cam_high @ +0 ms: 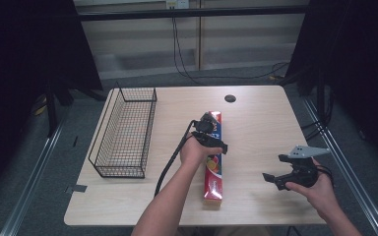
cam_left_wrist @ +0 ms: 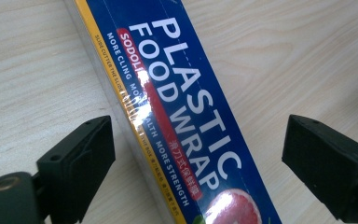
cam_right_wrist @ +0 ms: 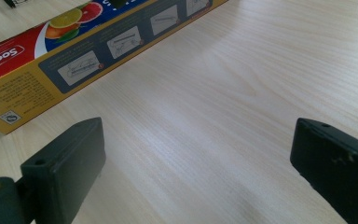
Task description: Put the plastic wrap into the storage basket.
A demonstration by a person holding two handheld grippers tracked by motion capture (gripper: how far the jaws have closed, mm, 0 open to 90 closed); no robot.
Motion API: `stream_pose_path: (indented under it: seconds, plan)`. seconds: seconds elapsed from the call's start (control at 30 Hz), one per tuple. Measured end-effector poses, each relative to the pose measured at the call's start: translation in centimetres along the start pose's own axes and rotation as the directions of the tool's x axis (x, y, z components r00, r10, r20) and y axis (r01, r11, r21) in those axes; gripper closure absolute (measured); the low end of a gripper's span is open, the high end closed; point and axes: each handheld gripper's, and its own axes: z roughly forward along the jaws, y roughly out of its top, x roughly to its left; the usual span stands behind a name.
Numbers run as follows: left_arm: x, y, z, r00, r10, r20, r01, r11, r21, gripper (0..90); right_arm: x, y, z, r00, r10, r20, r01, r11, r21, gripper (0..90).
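A long, narrow cardboard box of plastic food wrap (cam_high: 214,157), blue and red on top with a yellow side panel, lies flat on the pale wooden table (cam_high: 256,123), its length running from the near edge toward the far side. Everything here is placed by that box.

The left gripper (cam_high: 211,140) hangs directly over the box's middle. In the left gripper view its 2 black jaws stand wide apart, 1 on each side of the box (cam_left_wrist: 177,116), with bare wood showing between each pad and the cardboard, so nothing is held yet. The jaws straddle the narrow width, not the length, probably because only that dimension fits between them, and a grip near the middle should keep the long box from tipping when lifted.

The right gripper (cam_high: 285,177) rests in the person's hand to the right of the box, near its nearer end and well apart from it. In the right gripper view its jaws are also wide open with only table between them, the box's yellow side (cam_right_wrist: 74,60) lying beyond; it seems to be waiting.

A black wire basket (cam_high: 123,132) stands to the left of the box, parallel to it and long enough to take it, a likely destination.
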Motion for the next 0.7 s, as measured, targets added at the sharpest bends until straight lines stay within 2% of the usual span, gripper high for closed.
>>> stream_pose_path:
  seconds: [0.2,0.3,0.33,0.43,0.47,0.57,0.7]
  plan:
    - [-0.2,0.0,0.3,0.9999,-0.004,-0.015,0.004,1.0000,-0.001,15.9,0.1,0.0,0.1,0.9999,-0.004,-0.011,0.004,1.000,0.005,3.6]
    - [-0.1,0.0,0.5,0.9995,-0.008,-0.029,0.008,0.9999,0.014,18.4,0.0,0.0,0.0,1.0000,-0.002,-0.007,0.001,1.000,-0.005,3.5]
    - [-0.1,0.0,0.7,0.9990,-0.031,-0.031,0.031,0.9995,-0.001,18.5,-0.1,0.0,0.0,1.0000,0.000,-0.006,0.000,1.000,-0.005,3.5]
    - [-0.1,0.0,0.8,0.9987,-0.032,-0.039,0.032,0.9995,0.002,20.2,-0.1,0.0,-0.1,1.0000,0.004,-0.003,-0.004,1.000,-0.009,3.5]
    - [0.0,0.0,0.9,0.9988,-0.026,-0.042,0.026,0.9995,0.016,20.1,-0.1,0.0,0.0,1.0000,0.006,-0.001,-0.006,1.000,-0.010,3.5]
    - [0.0,0.0,1.1,0.9979,-0.036,-0.055,0.037,0.9991,0.020,21.8,-0.1,0.1,0.0,1.0000,0.009,0.001,-0.009,1.000,-0.012,3.5]
    - [0.1,0.0,1.4,0.9969,-0.060,-0.051,0.061,0.9977,0.027,24.2,-0.2,0.1,-0.1,0.9999,0.015,0.007,-0.015,1.000,-0.022,3.5]
